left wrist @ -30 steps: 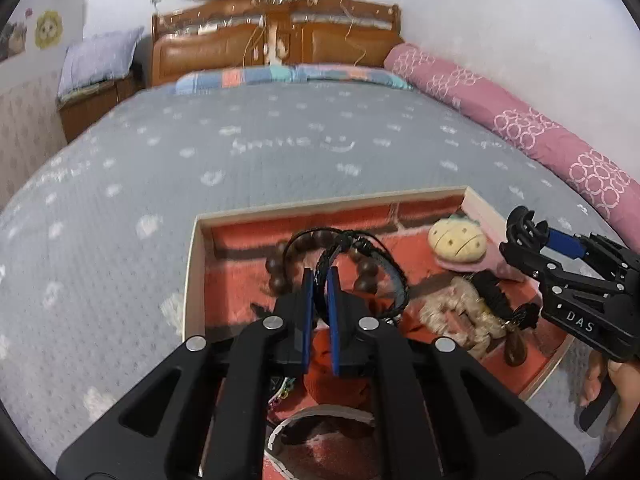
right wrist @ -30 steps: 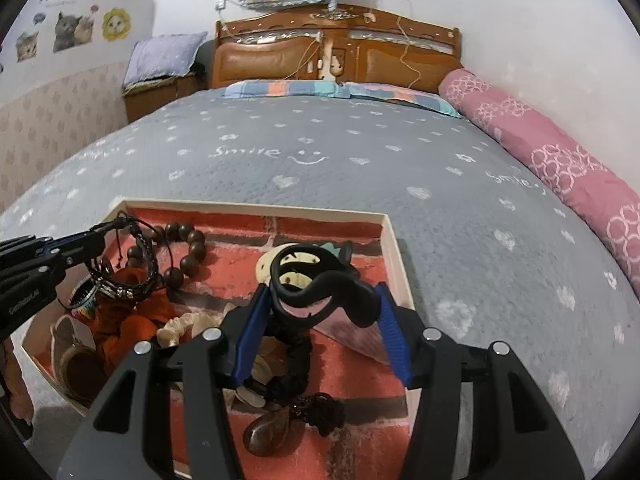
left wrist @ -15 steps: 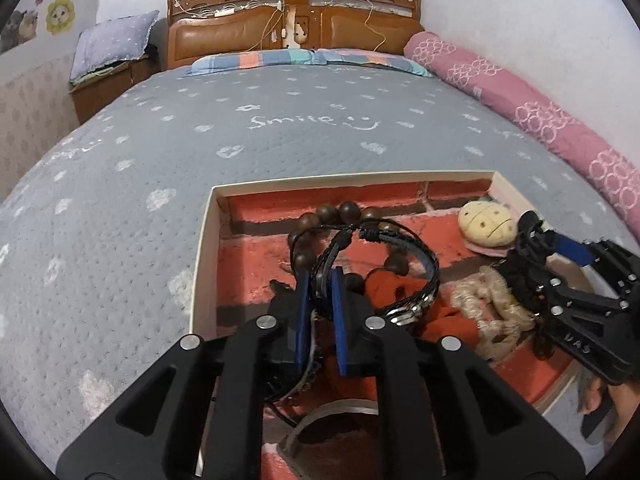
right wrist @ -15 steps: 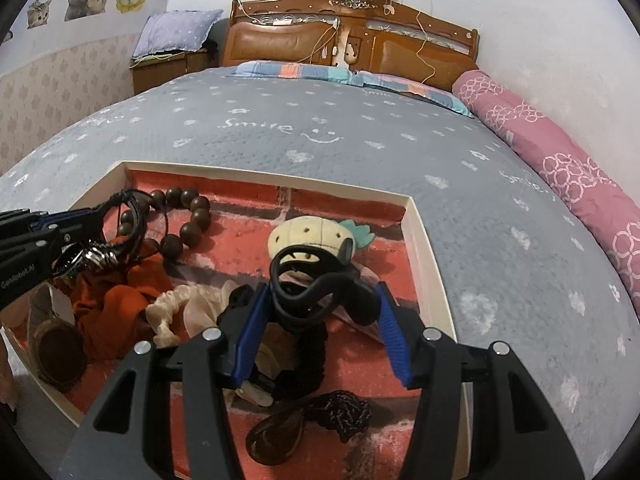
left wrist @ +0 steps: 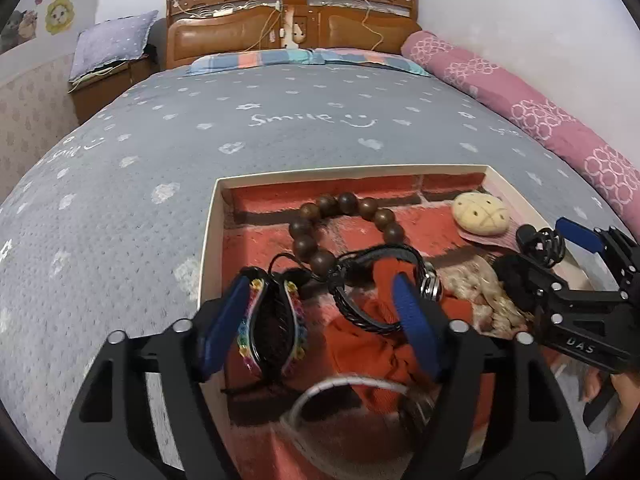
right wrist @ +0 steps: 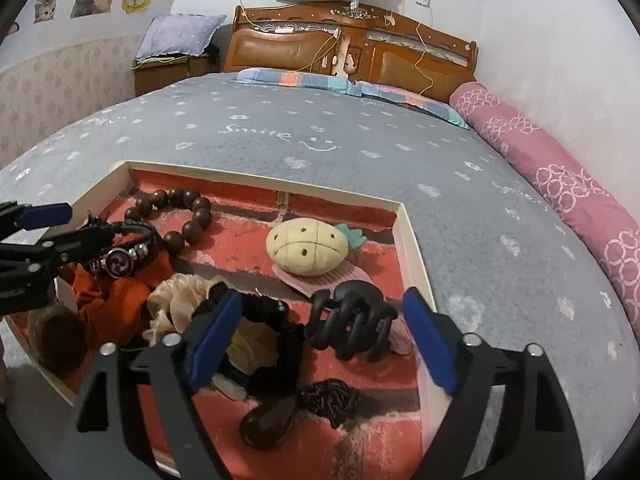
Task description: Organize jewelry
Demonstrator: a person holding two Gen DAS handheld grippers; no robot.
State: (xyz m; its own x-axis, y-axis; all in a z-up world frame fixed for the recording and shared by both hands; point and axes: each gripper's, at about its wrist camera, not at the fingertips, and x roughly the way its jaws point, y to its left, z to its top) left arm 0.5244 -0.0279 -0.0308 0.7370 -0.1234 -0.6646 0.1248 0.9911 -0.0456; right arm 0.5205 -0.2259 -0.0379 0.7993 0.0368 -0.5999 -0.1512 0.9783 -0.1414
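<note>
A white-rimmed tray [left wrist: 208, 248] [right wrist: 412, 248] with a red brick-print floor lies on the bed. My left gripper [left wrist: 320, 312] [right wrist: 76, 226] is opening. A black braided bracelet [left wrist: 376, 288] [right wrist: 124, 252] lies loose on an orange scrunchie [left wrist: 372, 344] between its spread fingers. A multicolour beaded band [left wrist: 272, 320] sits beside its left pad. My right gripper [right wrist: 324, 336] [left wrist: 556, 260] is opening too. A black claw clip [right wrist: 352, 324] [left wrist: 540, 240] rests on the tray floor between its pads, untouched. A wooden bead bracelet [left wrist: 344, 216] [right wrist: 176, 216] lies at the tray's back.
The tray also holds a plush pineapple [right wrist: 306, 250], a cream scrunchie [right wrist: 180, 300], a dark brown pendant [right wrist: 268, 420] and a white ring [left wrist: 348, 384]. Grey bedspread [left wrist: 280, 128] surrounds the tray. A pink bolster [right wrist: 560, 176] lines the right wall, and a wooden headboard [left wrist: 288, 28] stands beyond.
The left jaws spread and let go of the black braided bracelet, which now lies on the orange scrunchie. The right jaws widened and the claw clip dropped onto the tray floor.
</note>
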